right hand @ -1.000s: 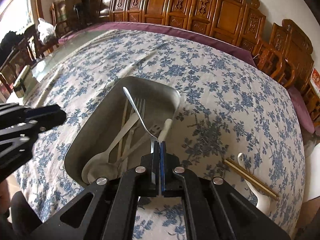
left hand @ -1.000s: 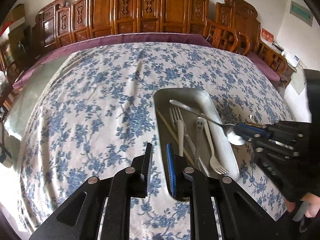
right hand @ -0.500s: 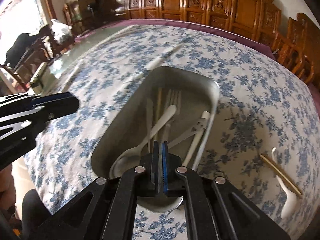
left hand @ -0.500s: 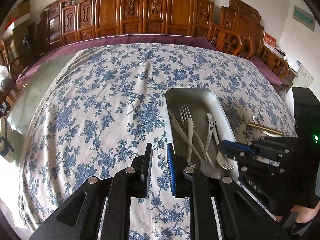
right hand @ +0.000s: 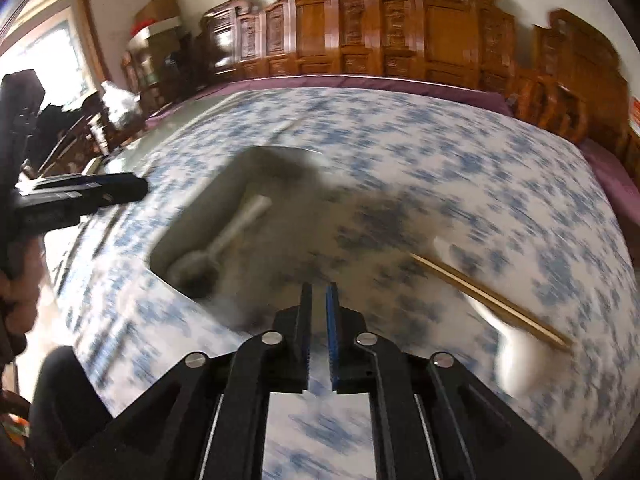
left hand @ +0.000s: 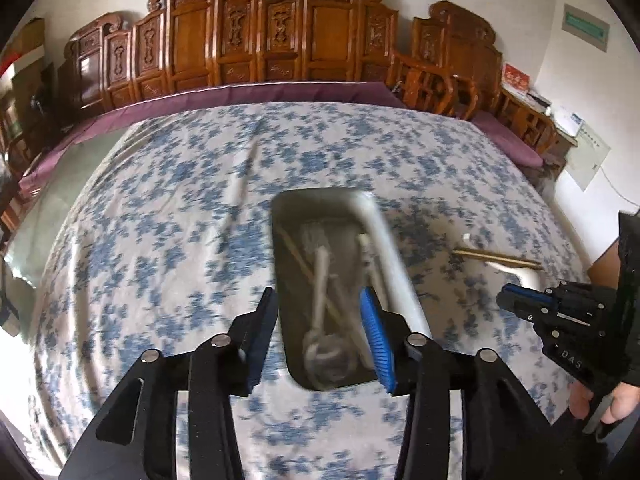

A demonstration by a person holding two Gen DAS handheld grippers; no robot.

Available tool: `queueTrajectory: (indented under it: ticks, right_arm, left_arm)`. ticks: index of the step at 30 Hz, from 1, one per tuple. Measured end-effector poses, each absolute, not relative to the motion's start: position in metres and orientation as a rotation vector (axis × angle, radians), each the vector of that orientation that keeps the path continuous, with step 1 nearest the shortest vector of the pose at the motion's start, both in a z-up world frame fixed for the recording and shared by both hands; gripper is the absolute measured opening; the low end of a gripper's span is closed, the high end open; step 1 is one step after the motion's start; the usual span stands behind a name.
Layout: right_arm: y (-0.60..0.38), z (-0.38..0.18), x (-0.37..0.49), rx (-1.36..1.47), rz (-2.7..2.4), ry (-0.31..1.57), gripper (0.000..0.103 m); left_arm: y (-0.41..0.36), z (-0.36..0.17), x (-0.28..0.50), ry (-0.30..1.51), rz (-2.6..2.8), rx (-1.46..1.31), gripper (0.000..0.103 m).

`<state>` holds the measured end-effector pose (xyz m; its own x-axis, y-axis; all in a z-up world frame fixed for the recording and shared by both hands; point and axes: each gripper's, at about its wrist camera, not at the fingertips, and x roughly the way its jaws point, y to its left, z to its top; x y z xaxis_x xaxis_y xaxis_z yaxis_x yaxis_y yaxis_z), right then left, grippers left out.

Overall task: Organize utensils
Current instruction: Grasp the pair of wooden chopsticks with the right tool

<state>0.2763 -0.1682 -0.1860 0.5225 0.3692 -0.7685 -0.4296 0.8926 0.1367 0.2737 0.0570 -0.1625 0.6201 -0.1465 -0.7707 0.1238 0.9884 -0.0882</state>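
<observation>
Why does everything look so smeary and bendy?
Right wrist view: motion blur smears the tablecloth, tray and chopsticks; only the right tongs look sharp. Left wrist view: milder blur on the tray; the fisheye lens curves the table edge.

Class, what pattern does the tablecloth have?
The tablecloth is white with blue flowers, clearest in the left wrist view.

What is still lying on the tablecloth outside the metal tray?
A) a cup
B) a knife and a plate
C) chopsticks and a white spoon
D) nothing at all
C: the chopsticks lie across a white spoon on the tablecloth, off to the right of the tray.
</observation>
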Motion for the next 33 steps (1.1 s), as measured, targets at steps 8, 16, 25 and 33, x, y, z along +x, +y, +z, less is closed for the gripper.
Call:
queueTrajectory:
  ticks: [8, 16, 25, 33]
  right_arm:
    - [-0.278, -0.198, 0.286, -0.089, 0.342, 0.907, 0.026]
    - [-0.323, -0.223, 0.328, -0.153, 0.323, 0.965, 0.027]
    - [-0.318, -0.251, 0.361, -0.212, 0.374, 1.056, 0.027]
    - [-0.318, -0.256, 0.361, -0.163, 0.433, 1.108, 0.03]
  left_arm:
    - [-0.013, -0.168, 0.276, 0.894, -0.26, 0.0, 0.046]
    - [-0.06, -0.182, 0.281, 0.926, -0.302, 0.037, 0.046]
    - [-0.08, -0.197, 0.281, 0.961, -0.326, 0.067, 0.046]
    - [-0.081, -0.199, 0.28, 0.971, -0.326, 0.075, 0.046]
